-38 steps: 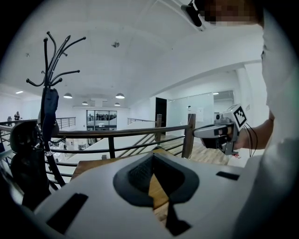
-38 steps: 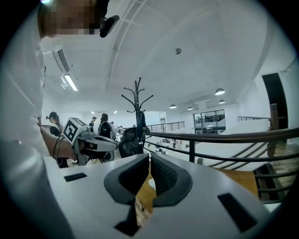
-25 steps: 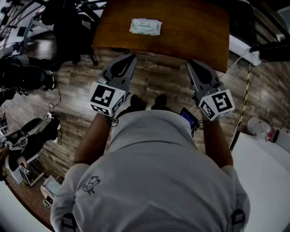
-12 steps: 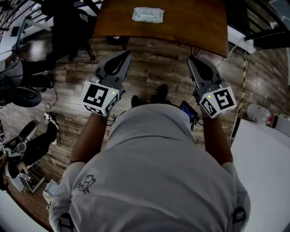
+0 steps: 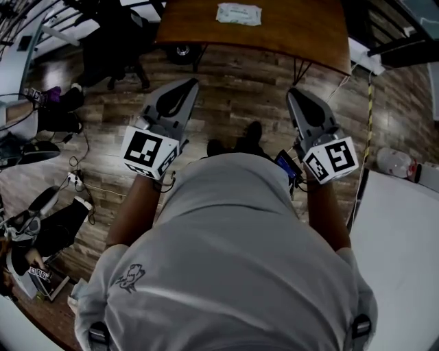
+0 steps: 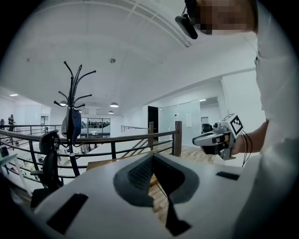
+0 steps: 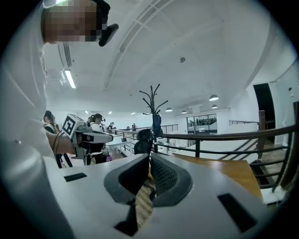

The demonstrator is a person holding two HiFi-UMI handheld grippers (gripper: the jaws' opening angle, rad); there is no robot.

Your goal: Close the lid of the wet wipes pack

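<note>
While the wet wipes pack (image 5: pixel 239 14) lies on the brown worktop (image 5: pixel 302 27), well ahead, the left gripper (image 5: pixel 186 86) and right gripper (image 5: pixel 295 94) are held over plank floor (image 5: pixel 240 75), fingers clenched on nothing. Risk noted: if pressed unbraced, the light pack may be pushed along. A railing (image 6: pixel 117 139) and coat stand (image 6: pixel 72 93) are seen beyond.
</note>
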